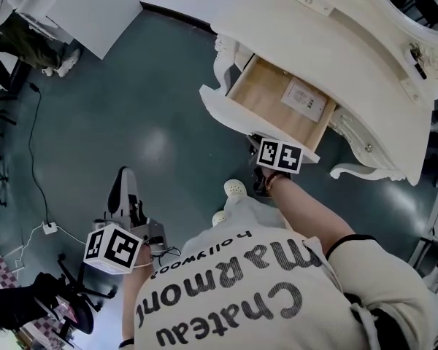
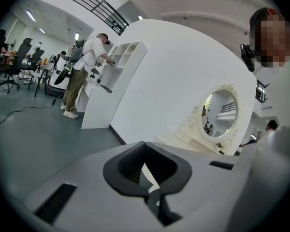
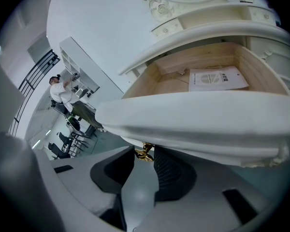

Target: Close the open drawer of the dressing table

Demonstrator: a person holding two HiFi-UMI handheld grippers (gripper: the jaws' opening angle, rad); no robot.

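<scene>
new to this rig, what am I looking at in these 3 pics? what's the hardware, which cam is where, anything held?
There is no robot here: a person holds a handheld two-finger gripper in each hand. The head view comes from a camera on the person's head, looking steeply down; the cubes with square markers are parts of the grippers. The other two views come from cameras riding on each gripper, looking along its fingers. The white dressing table has its drawer standing open, with a printed sheet inside. The right gripper sits under the drawer front, its fingers seemingly closed on the small gold handle. The left gripper is held off to the side, fingers together, empty.
</scene>
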